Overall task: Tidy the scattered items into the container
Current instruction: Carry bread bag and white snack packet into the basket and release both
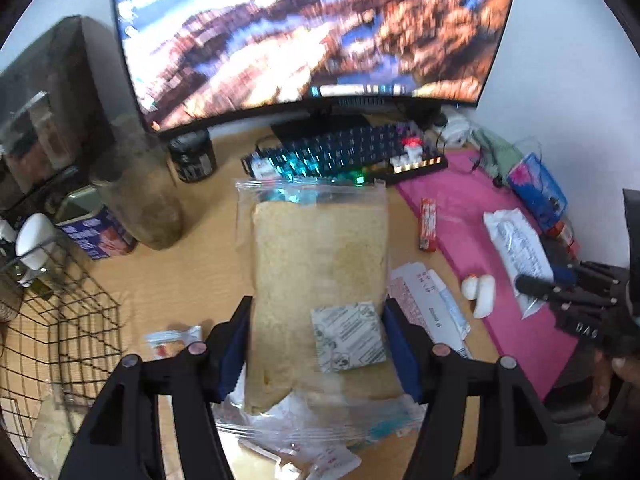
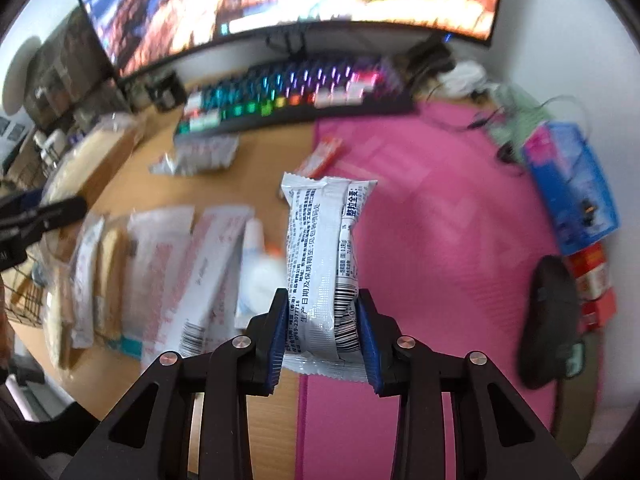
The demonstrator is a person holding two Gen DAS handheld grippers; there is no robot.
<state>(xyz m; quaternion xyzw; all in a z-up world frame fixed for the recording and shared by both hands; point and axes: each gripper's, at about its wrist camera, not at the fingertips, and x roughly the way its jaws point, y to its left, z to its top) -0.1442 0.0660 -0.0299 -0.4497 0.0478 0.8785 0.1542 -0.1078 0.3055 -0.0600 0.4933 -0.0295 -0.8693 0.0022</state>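
Clear plastic zip bag (image 1: 320, 280) packed with tan, crumbly filling, held up off the wooden desk (image 1: 192, 276). Left gripper (image 1: 316, 344) has its blue-padded jaws pressed against the bag's two long sides, lower half; jaws moderately wide, set by the bag's width. White printed sachet (image 1: 348, 336) sits inside the bag near the right pad. Black wire basket (image 1: 68, 312) at lower left, just beside the gripper's left finger; something pale lies in its near corner, unclear what. Small packets and flat pouches lie on the desk under the bag. Long white box (image 1: 432, 304) lies just right of the bag. Pink mat (image 1: 460, 216) further right, carrying a red stick pack (image 1: 428, 224) and a white capsule-shaped item (image 1: 480, 290). Backlit keyboard (image 1: 344, 156) and monitor (image 1: 304, 36) beyond. Right gripper (image 1: 560, 292) enters from the right edge over the mat.

Right wrist view: motion blur over most of the background. Right gripper (image 2: 323, 336) is clamped on a silver-white snack packet (image 2: 324, 264) with barcode and Chinese print; jaws narrow, pads squeezing the packet's lower end. Packet stands upright, lifted above the seam where desk meets pink mat. Black mouse (image 2: 552, 320) on the mat at right, blue box (image 2: 572, 184) behind it. Left gripper with its bag shows at the left edge, blurred.
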